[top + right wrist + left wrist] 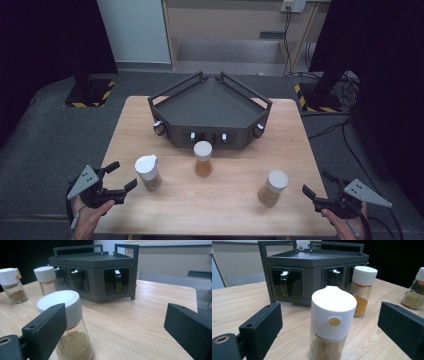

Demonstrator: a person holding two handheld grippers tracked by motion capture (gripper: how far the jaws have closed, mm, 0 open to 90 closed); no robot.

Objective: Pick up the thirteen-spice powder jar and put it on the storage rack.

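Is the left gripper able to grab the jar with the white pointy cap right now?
Probably yes. The left gripper has its jaws open, and the jar stands upright just ahead of them on the table. Nothing stands between them; the other jars sit off to the side.

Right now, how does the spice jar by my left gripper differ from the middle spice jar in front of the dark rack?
The left glass jar has a domed white cap with a spout and a round yellow dot; the middle glass jar has a flat round white cap. The left one holds pale brown powder, the middle one orange-yellow. Both stand upright on the wooden table.
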